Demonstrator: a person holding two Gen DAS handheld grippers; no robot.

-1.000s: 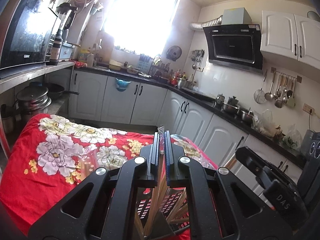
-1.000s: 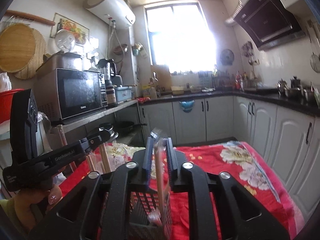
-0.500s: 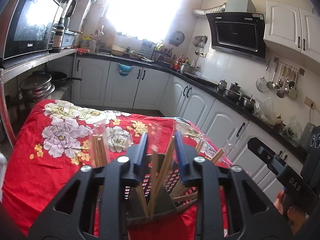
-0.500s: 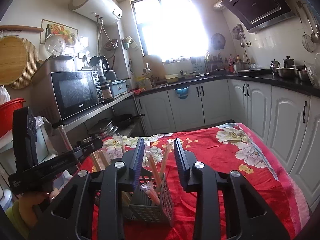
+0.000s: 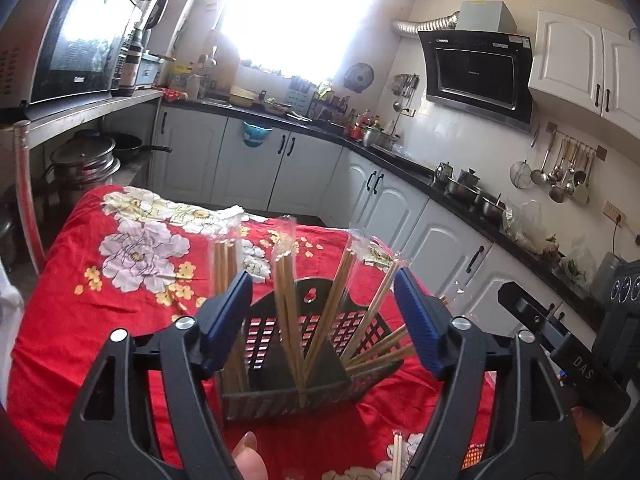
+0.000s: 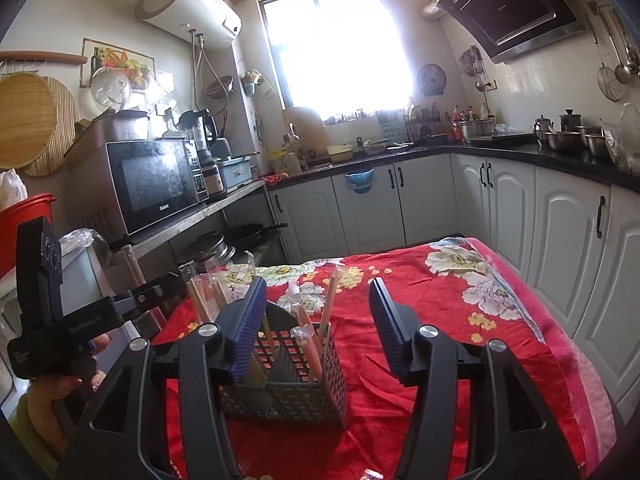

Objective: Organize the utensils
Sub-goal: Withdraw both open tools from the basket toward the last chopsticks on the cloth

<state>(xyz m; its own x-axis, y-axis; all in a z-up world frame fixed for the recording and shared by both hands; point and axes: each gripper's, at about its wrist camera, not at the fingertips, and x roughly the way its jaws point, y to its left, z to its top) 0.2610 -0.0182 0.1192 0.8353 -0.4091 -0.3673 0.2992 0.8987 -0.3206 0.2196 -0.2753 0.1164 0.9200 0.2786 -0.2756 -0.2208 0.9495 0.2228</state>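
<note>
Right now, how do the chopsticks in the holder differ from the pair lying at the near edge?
The chopsticks in the holder stand on end, leaning; the near pair lies flat on the red cloth. Those in the holder fan out in several wrapped bundles; the near pair is alone. The near pair looks paler. Both are long and thin.

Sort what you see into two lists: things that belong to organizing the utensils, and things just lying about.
Job: wrapped chopsticks, slotted holder, loose pair on the cloth, left tongs, right tongs.
Lying about: microwave, stacked pots, hanging ladles.
</note>
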